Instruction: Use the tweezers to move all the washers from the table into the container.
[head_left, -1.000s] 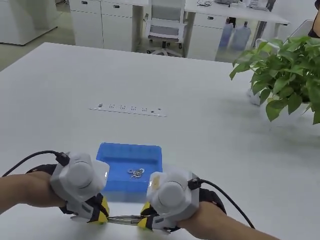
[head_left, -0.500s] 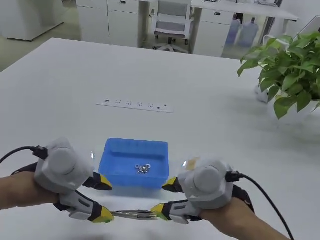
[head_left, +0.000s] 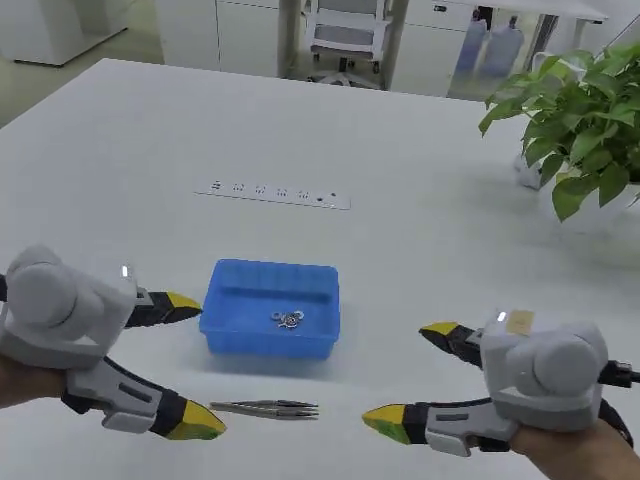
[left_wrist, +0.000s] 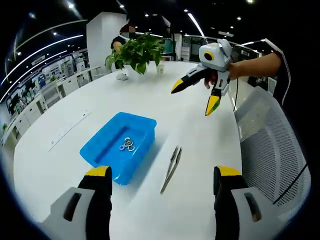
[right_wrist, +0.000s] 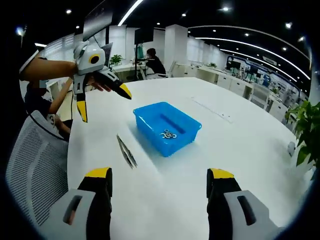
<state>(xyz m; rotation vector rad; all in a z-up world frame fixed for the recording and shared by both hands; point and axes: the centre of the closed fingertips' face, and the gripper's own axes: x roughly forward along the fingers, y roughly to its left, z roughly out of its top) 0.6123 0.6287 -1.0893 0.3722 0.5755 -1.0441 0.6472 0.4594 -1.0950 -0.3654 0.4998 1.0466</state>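
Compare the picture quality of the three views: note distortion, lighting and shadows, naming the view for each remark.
Head view: straight lines, even soft light, only a faint shadow under the blue container, tweezers sharp. Left gripper view: fisheye curves the edge of the table, ceiling lights smear into bright streaks. Right gripper view: same curving, strip lights glare on a dark ceiling.

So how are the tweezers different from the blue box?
The tweezers are thin, long and silvery; the blue box is wide and bright blue. The tweezers lie flat and hold nothing; the blue box has a little pile of washers inside. The tweezers lie nearer the person, apart from the blue box. Both rest on the white table.
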